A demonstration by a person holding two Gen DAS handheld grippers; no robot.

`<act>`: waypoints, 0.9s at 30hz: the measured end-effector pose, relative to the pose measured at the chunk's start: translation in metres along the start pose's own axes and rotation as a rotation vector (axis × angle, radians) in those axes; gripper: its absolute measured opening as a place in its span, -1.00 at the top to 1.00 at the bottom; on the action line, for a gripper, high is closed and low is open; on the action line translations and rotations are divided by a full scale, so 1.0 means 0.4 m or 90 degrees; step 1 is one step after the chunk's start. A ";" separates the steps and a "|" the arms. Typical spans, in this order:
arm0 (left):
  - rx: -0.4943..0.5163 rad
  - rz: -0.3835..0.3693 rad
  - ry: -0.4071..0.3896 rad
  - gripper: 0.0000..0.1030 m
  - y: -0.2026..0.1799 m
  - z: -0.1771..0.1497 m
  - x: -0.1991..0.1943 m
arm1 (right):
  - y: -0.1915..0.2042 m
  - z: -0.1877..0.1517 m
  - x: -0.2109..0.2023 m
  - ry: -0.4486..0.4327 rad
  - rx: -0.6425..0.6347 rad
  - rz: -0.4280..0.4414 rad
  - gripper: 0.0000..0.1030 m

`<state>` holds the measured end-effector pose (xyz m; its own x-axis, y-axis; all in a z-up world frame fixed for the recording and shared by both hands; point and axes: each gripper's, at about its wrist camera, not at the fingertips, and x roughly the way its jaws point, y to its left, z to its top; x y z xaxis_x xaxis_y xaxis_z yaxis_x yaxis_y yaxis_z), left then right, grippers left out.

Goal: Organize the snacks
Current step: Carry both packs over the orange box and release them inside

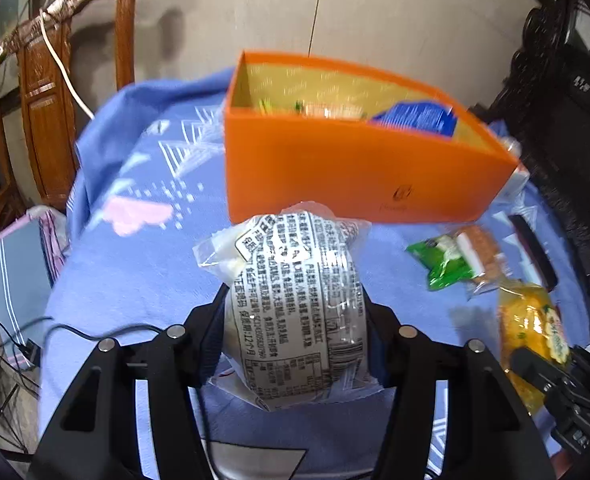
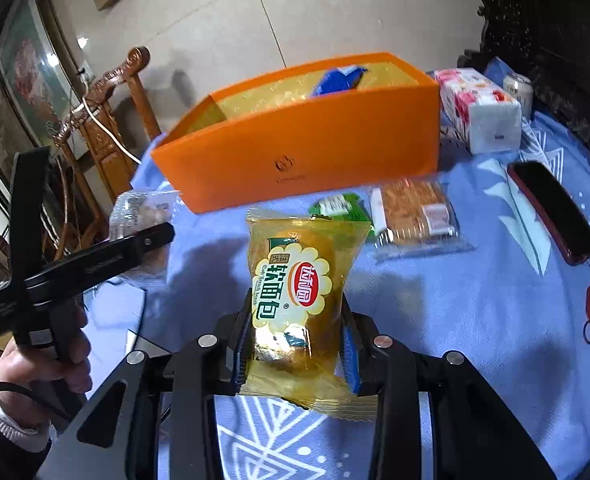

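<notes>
Blue packet (image 2: 341,78) already in orange box (image 2: 295,148). Left gripper (image 1: 295,316) clamped on clear-wrapped bun (image 1: 295,300); right gripper (image 2: 297,332) clamped on yellow soft-bread packet (image 2: 295,280). Green packet (image 2: 341,206) and cracker pack (image 2: 415,208) left at one o'clock.

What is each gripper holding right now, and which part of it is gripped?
The left gripper holds a clear packet with printed text, fingers pressing its two sides near the lower half. The right gripper holds a yellow bread packet the same way.

Tissue pack (image 2: 479,109), wooden chair (image 1: 51,92), phone (image 2: 553,212)
</notes>
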<state>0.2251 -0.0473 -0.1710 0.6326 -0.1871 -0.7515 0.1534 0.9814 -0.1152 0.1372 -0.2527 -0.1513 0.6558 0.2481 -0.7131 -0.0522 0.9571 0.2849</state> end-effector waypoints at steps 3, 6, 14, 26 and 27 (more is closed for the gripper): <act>-0.003 -0.008 -0.043 -0.08 0.005 0.040 -0.060 | 0.010 0.036 -0.034 -0.035 -0.006 0.004 0.29; -0.004 -0.019 -0.085 -0.08 0.004 0.091 -0.116 | 0.018 0.082 -0.068 -0.071 -0.012 0.009 0.29; 0.011 -0.069 -0.158 -0.08 -0.020 0.245 -0.188 | 0.047 0.238 -0.120 -0.155 -0.051 0.012 0.29; 0.042 0.001 -0.203 -0.92 -0.083 0.514 -0.114 | 0.039 0.555 0.005 -0.194 -0.072 -0.001 -0.31; 0.042 0.007 -0.195 -0.92 -0.083 0.522 -0.117 | 0.036 0.561 -0.001 -0.206 -0.062 -0.012 -0.50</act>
<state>0.3491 -0.0800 0.0036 0.8327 -0.1900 -0.5202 0.1872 0.9806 -0.0585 0.3050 -0.2725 -0.0031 0.8619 0.1839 -0.4726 -0.0985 0.9749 0.1998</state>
